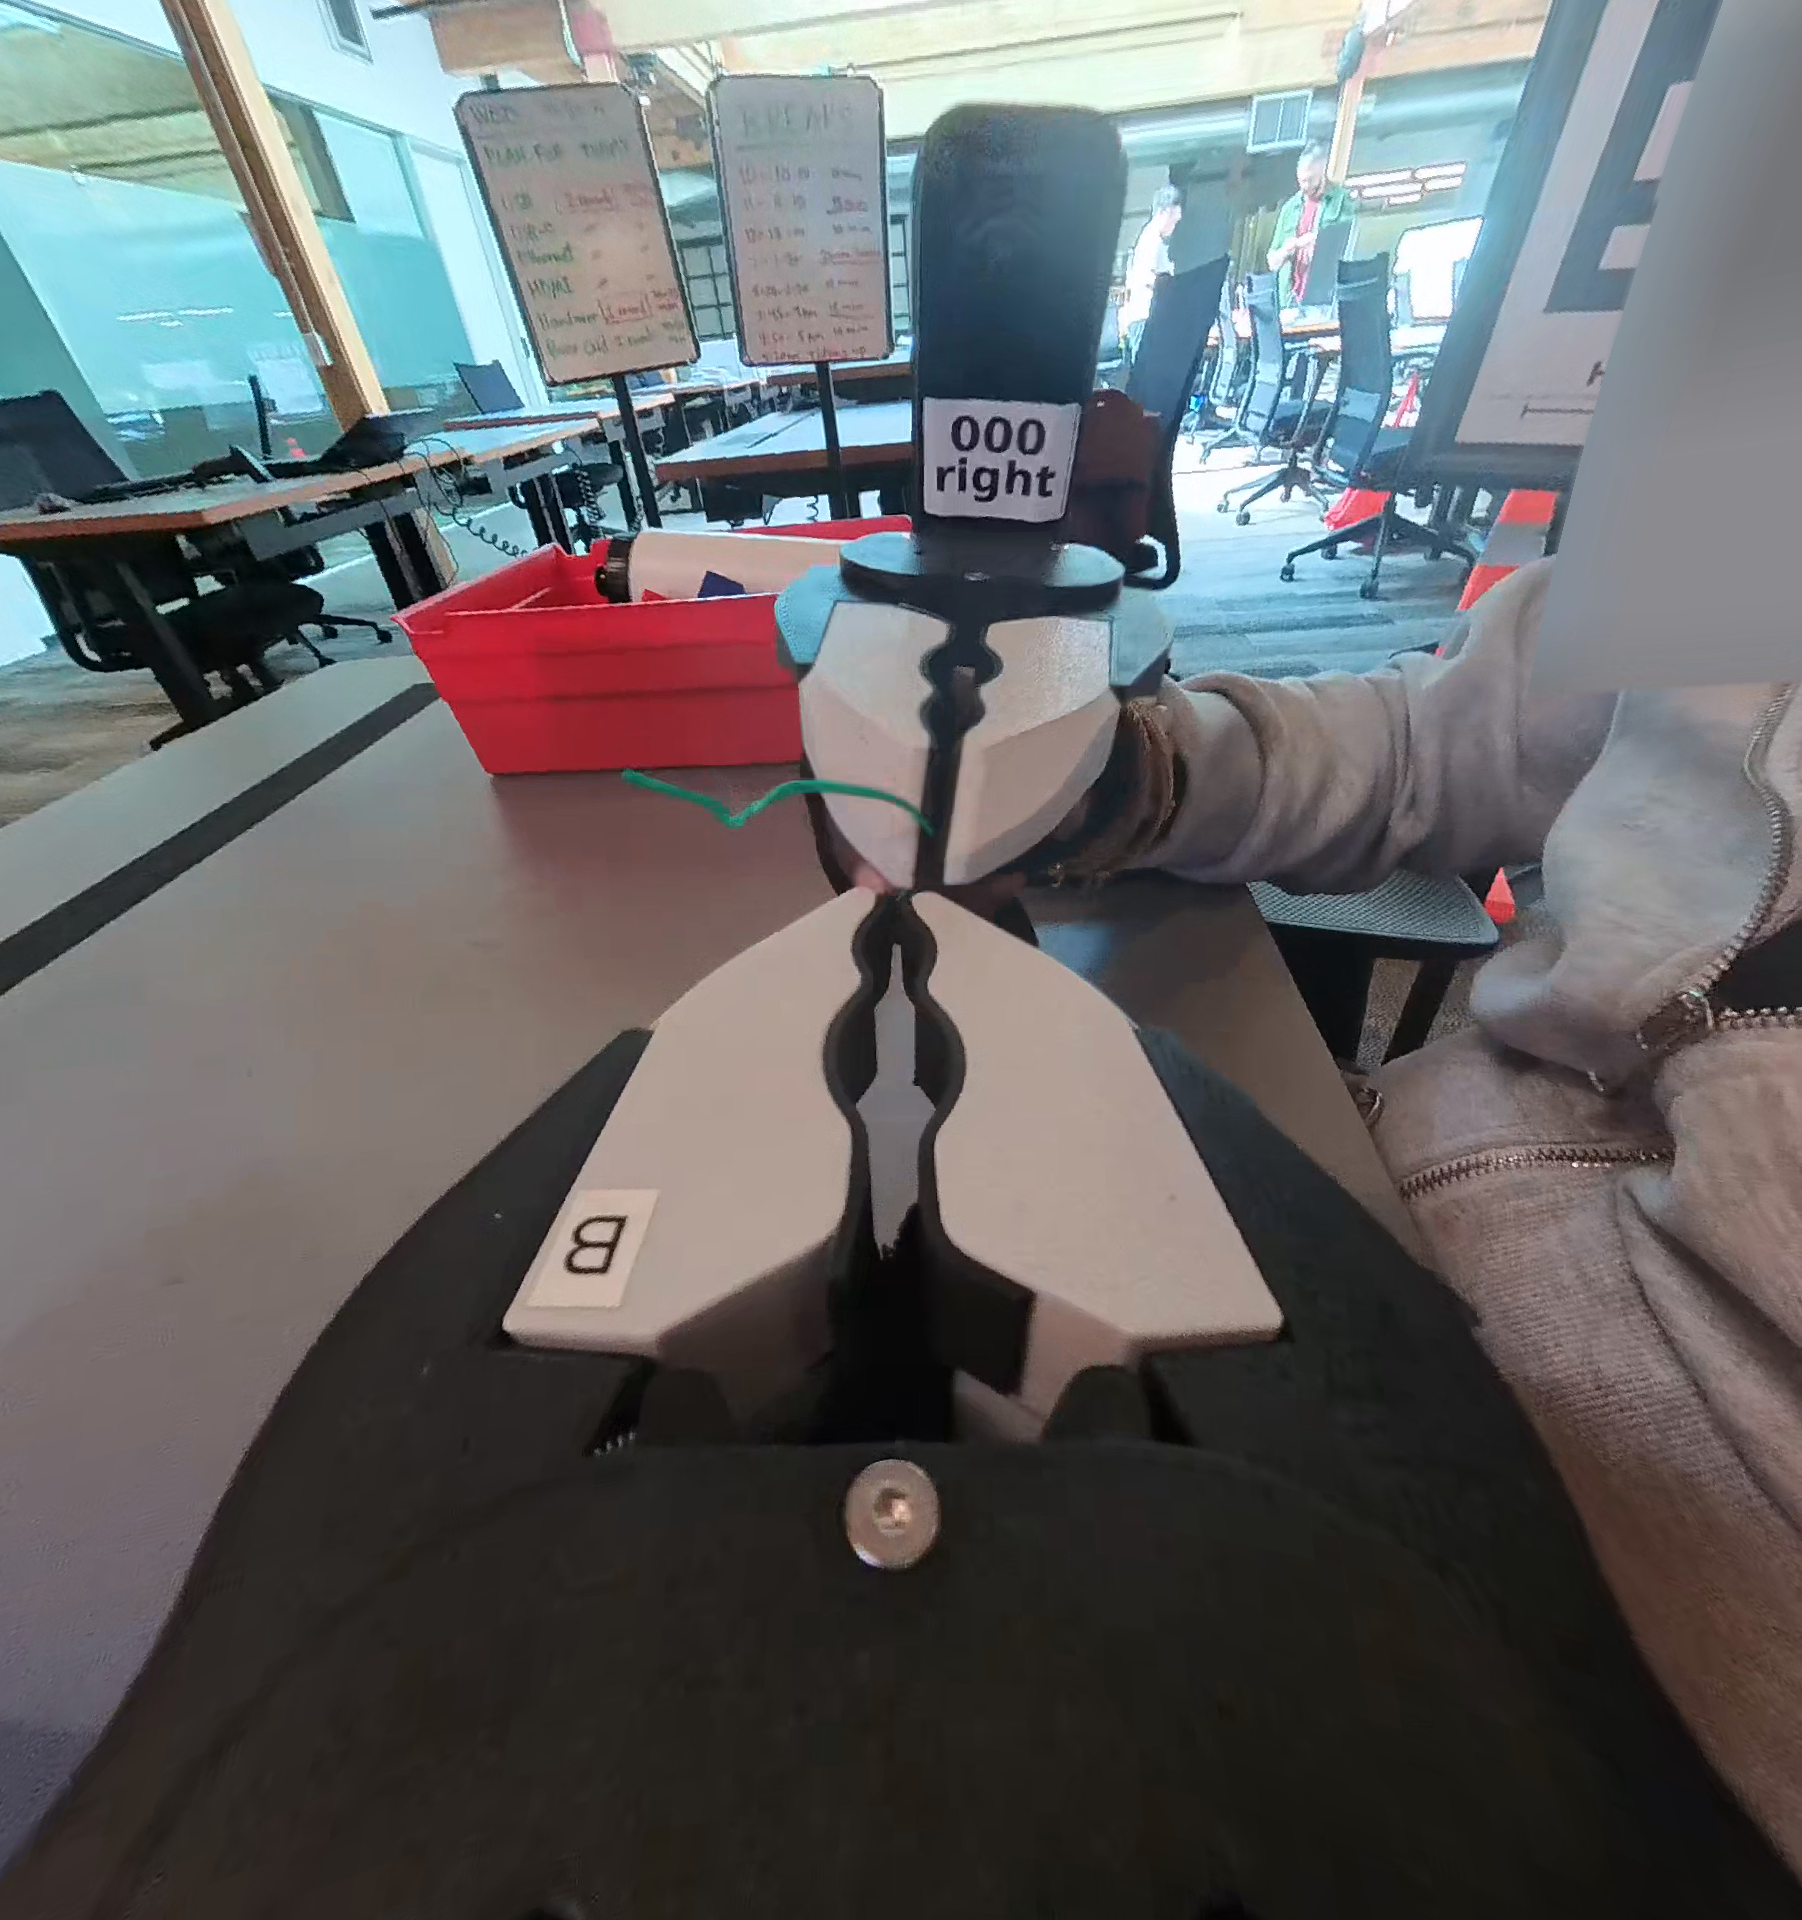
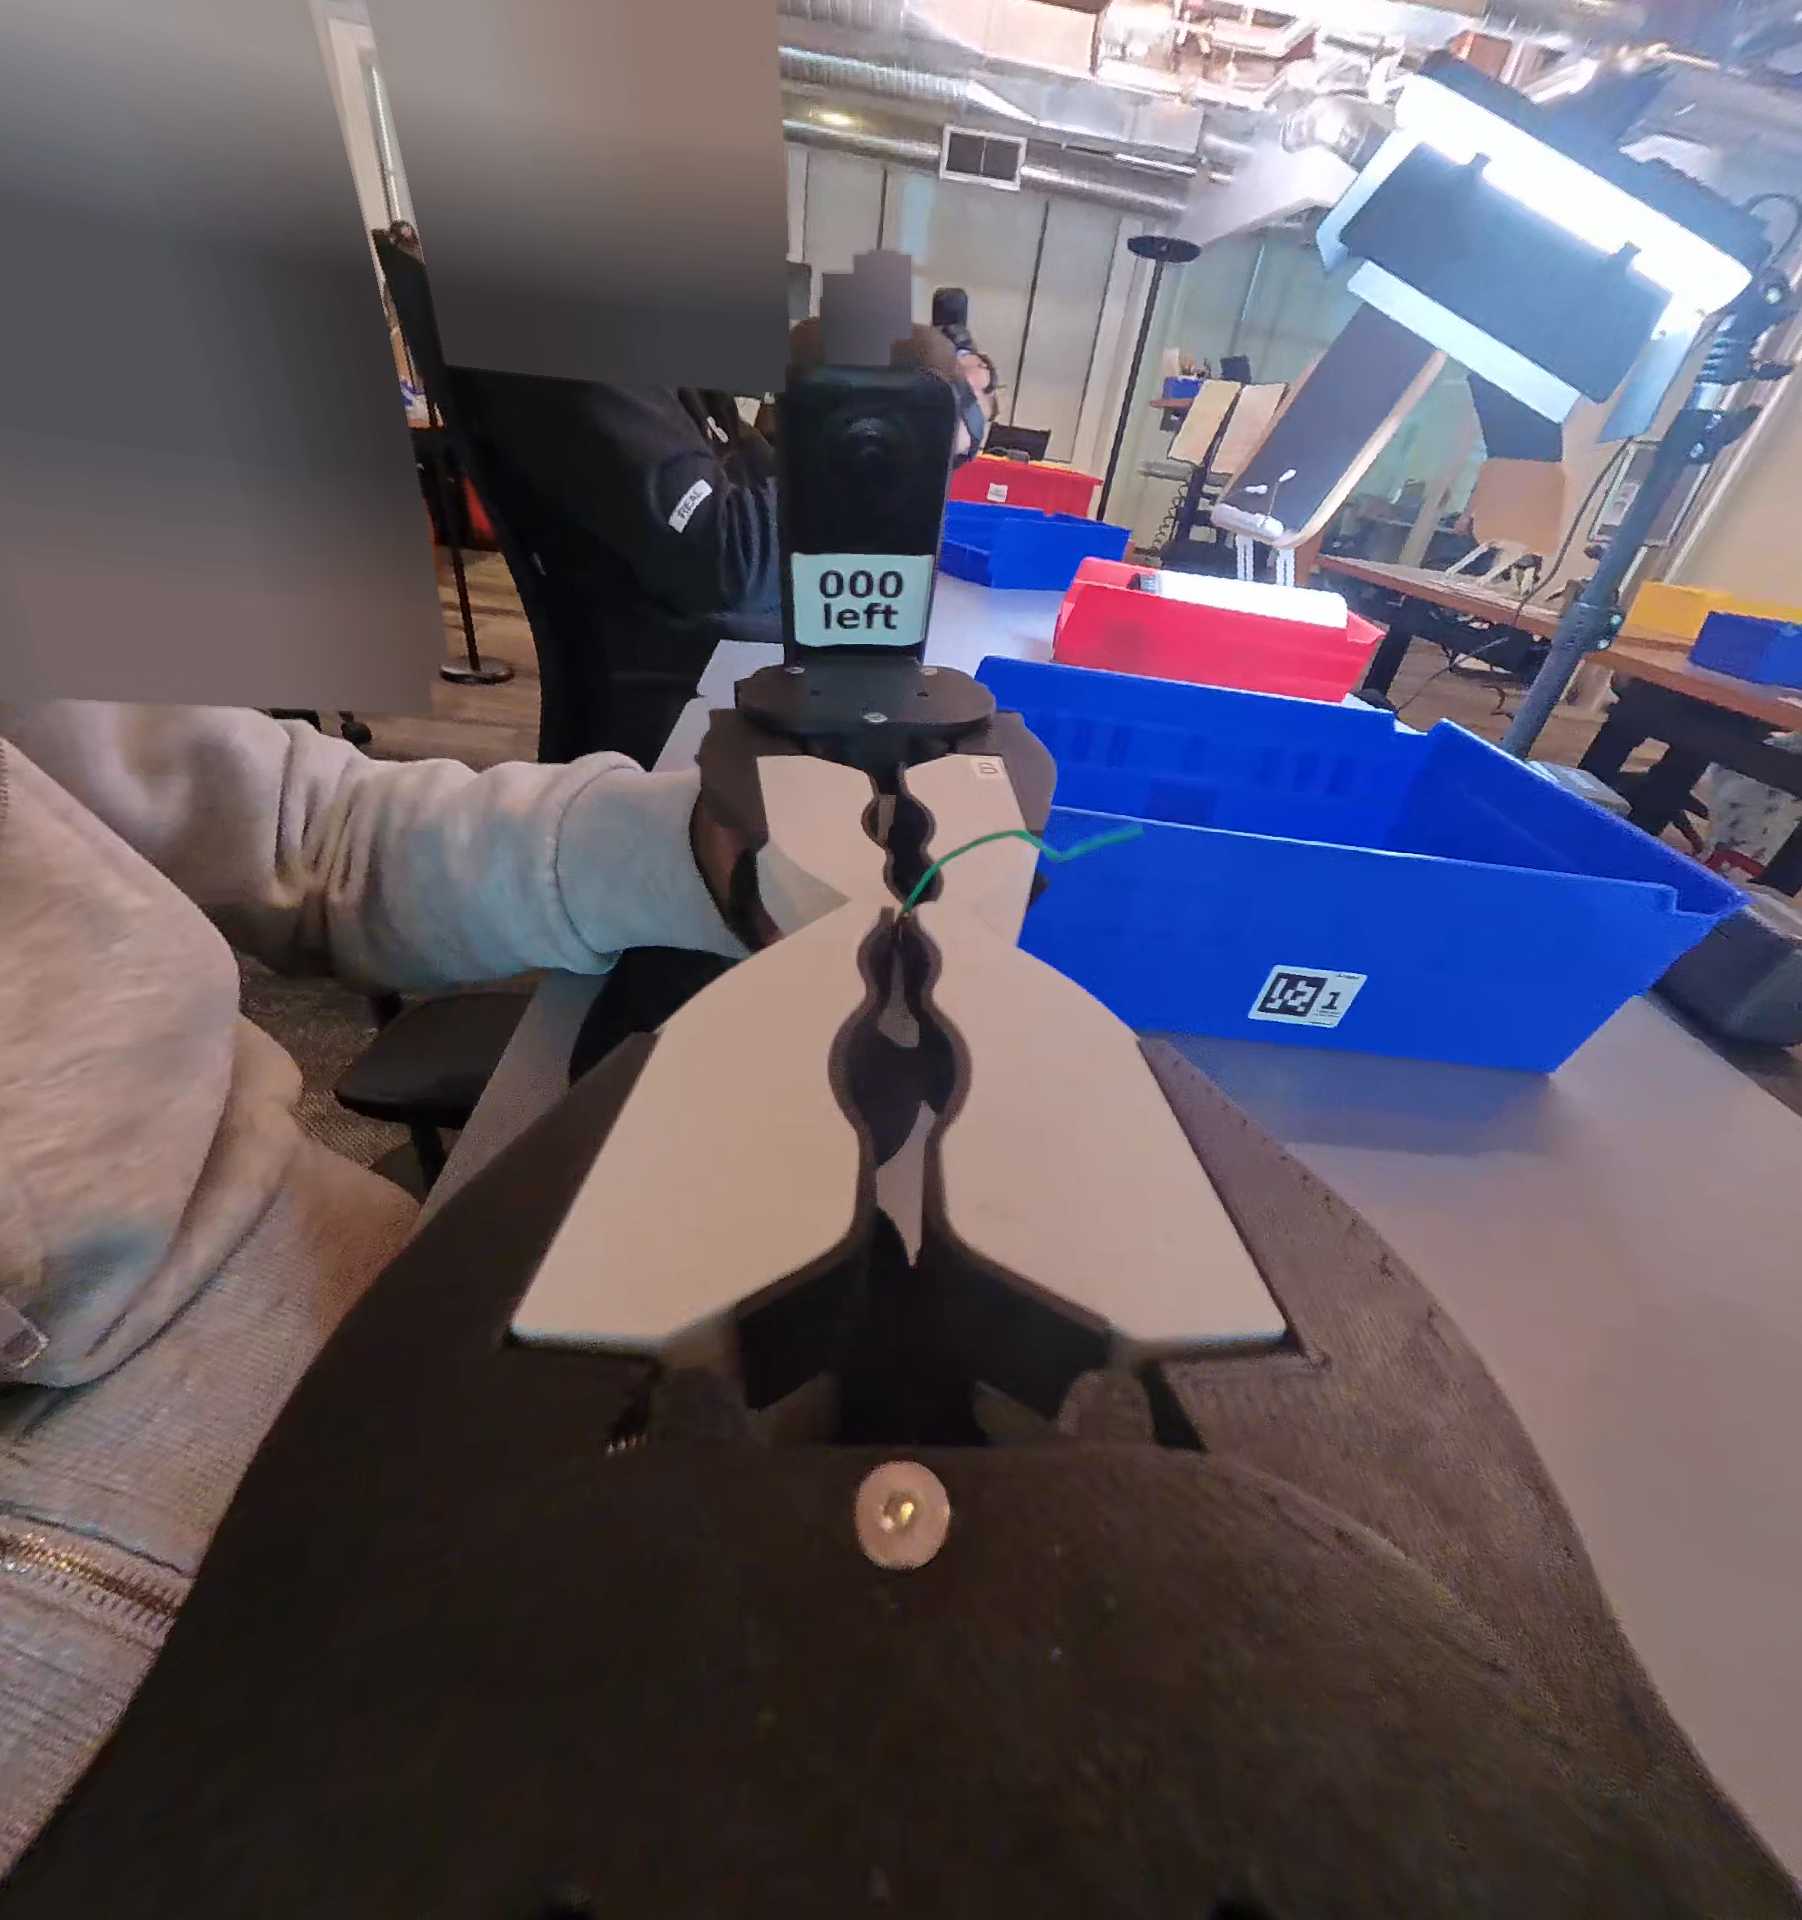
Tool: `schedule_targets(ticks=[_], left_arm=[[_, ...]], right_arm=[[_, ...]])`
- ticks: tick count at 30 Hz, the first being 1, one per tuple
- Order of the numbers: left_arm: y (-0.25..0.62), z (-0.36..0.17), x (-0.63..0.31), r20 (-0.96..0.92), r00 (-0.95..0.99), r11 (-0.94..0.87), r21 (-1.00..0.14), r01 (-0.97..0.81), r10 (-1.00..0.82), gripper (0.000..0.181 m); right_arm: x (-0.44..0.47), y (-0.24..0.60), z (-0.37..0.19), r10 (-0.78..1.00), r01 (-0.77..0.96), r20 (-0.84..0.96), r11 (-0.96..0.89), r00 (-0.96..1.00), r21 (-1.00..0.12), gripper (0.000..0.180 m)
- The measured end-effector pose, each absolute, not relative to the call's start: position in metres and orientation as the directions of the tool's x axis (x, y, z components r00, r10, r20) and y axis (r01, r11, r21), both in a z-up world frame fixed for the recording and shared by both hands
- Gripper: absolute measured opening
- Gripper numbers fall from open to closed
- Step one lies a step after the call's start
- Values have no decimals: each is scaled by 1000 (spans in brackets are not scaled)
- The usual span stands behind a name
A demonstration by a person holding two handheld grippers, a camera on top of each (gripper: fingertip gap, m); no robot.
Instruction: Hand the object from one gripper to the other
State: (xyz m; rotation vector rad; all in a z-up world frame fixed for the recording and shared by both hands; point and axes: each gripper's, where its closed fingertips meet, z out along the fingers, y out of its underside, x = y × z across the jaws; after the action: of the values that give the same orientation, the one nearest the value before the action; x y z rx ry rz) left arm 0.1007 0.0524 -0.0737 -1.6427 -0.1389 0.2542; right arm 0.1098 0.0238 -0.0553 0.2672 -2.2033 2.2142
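A thin green wire tie point(image 1: 772, 800) hangs in the air over the table, between my two grippers, which meet tip to tip. My left gripper point(image 1: 897, 912) is shut, and a bit of green shows at its tips. My right gripper point(image 2: 897, 920) is shut too, and the wire point(image 2: 980, 847) comes out of its tips and bends away to the right. In the left wrist view the right gripper point(image 1: 923, 883) faces me, with the wire crossing its white finger point(image 1: 866, 748). In the right wrist view the left gripper point(image 2: 907, 896) faces me. Both pairs of pads pinch the same end of the wire.
A red bin point(image 1: 606, 675) stands on the brown table point(image 1: 253, 987) behind the grippers. A blue bin point(image 2: 1344, 935) and a grey box point(image 2: 1770, 977) stand to the right. Another red bin point(image 2: 1209, 634) is farther back. A person's grey sleeves point(image 1: 1344, 758) hold the grippers. The tips of both grippers are at nearly the same place.
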Motion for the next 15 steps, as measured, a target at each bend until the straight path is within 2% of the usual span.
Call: schedule_targets(ticks=[3, 5, 6, 10, 13, 15], left_arm=[[49, -68, 100, -68, 967, -52, -997, -57, 247, 4], [44, -56, 99, -39, 964, 25, -999, -48, 262, 19], [40, -50, 98, -7, 965, 74, -997, -27, 262, 20], [36, -39, 100, 182, 970, 208, -967, 147, 163, 20], [39, -44, 100, 262, 957, 200, -951, 235, 124, 15], [41, -45, 101, 259, 959, 192, -953, 235, 112, 3]], right_arm=[[109, 25, -52, -99, -136, 138, -29, -985, -990, 1], [103, 28, -47, -64, -136, 140, -54, -988, -989, 1], [100, 30, -46, -46, -152, 154, -58, -987, -987, 1], [99, 27, -50, 7, -271, 271, -28, -963, -962, 1], [101, 22, -57, 43, -399, 400, 25, -916, -917, 2], [102, 20, -60, 53, -444, 445, 43, -894, -895, 4]])
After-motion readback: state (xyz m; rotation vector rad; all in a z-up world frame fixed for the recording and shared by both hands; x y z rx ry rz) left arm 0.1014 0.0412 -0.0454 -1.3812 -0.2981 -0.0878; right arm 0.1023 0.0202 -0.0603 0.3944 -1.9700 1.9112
